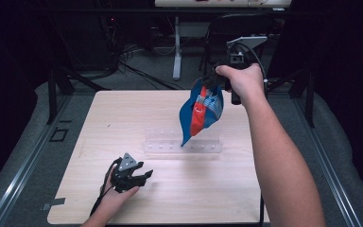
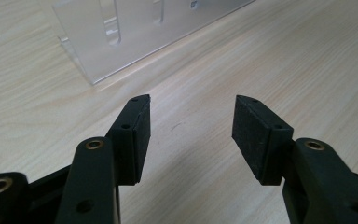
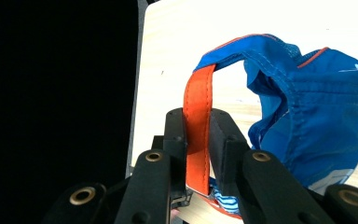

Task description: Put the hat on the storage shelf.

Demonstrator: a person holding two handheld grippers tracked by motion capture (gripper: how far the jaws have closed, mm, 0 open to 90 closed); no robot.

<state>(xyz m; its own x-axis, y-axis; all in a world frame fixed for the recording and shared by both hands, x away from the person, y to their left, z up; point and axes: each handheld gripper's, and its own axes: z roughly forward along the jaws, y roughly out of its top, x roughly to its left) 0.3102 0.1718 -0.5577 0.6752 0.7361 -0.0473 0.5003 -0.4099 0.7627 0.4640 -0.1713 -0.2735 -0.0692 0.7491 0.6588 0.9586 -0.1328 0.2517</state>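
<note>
A blue fabric pouch is hung by its orange strap, pinched in the right gripper, above the clear acrylic slotted rack, probably for lowering into it. The left gripper, jaws wide and empty, is rested near the rack's front.

**Pale wood counter with a clear rack near its middle**

The counter is a light, wood-grain board with rounded corners, standing on a grey floor with metal rails along both sides. A clear plastic rack lies directly on it, a little past the middle, set crosswise; its upright wall has slots cut through it, and in the left gripper view the rack stands on the bare wood grain, well apart from the near edge. The left hand-held gripper rests on the counter near the front edge, left of the rack. A strip of grey tape sticks to the front left corner.
</note>
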